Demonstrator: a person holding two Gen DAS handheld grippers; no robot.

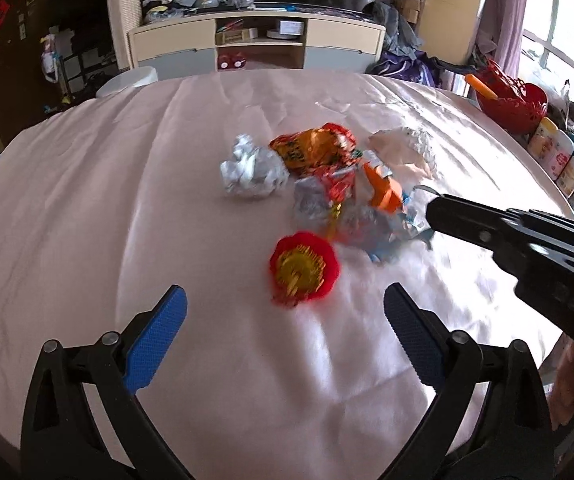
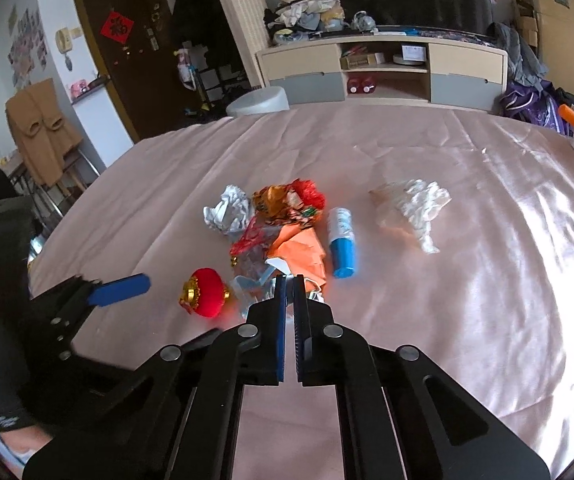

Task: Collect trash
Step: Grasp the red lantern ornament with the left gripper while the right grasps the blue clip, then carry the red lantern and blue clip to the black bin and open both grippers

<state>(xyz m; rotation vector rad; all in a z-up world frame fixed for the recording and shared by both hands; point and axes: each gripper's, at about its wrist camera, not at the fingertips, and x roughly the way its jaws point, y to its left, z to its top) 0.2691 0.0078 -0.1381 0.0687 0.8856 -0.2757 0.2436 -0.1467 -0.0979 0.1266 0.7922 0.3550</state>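
My right gripper (image 2: 290,280) jaws pinch the clear wrapper (image 2: 253,286) to lift it, while my left gripper (image 1: 285,300) jaws spread wide to take the red lantern ornament (image 1: 303,270).

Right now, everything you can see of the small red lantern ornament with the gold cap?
The small red lantern ornament is round, fuzzy-looking red with a gold ribbed cap at the end facing the left wrist camera. It lies on its side on the pink satin tablecloth, at the near edge of the trash pile, beside a crumpled clear wrapper; contact between them is unclear. The open left gripper is lined up on it, not touching.
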